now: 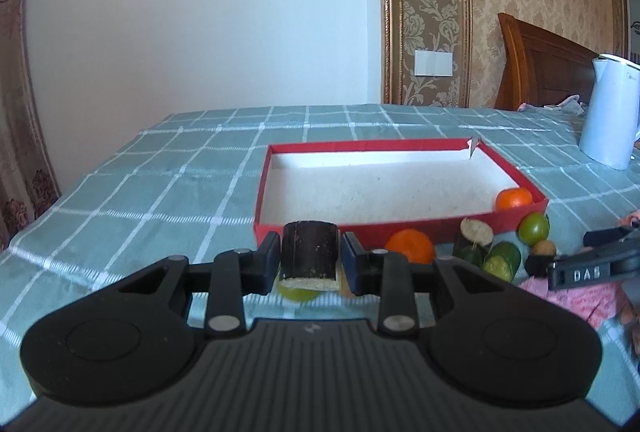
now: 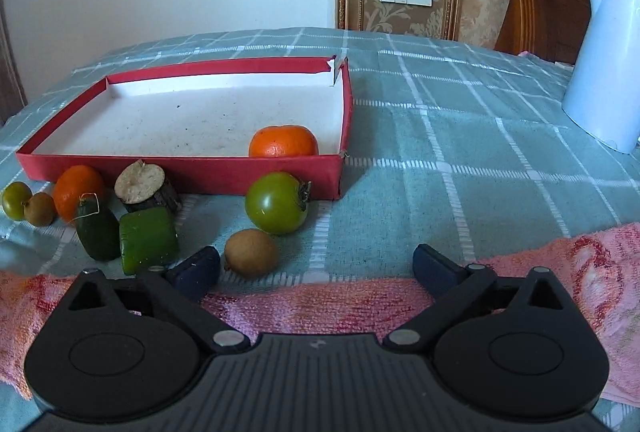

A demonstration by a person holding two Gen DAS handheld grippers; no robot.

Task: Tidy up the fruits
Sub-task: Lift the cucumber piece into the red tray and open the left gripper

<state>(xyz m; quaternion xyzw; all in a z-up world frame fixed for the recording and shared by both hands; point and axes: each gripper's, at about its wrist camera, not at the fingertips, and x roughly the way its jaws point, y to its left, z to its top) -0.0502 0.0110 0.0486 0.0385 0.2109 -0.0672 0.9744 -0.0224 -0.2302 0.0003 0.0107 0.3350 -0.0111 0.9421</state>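
Your left gripper pinches a dark cane piece just before the red box. Your right gripper is spread wide over the pink towel, near a brown fruit. One orange lies inside the box.

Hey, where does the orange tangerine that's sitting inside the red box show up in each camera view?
Left wrist view: the orange tangerine inside the box sits at right of centre, in the near right corner of the shallow red cardboard box.
Right wrist view: the same tangerine lies near the picture's centre, against the box's near wall.
Shared landmark: the white electric kettle, at far right in both.
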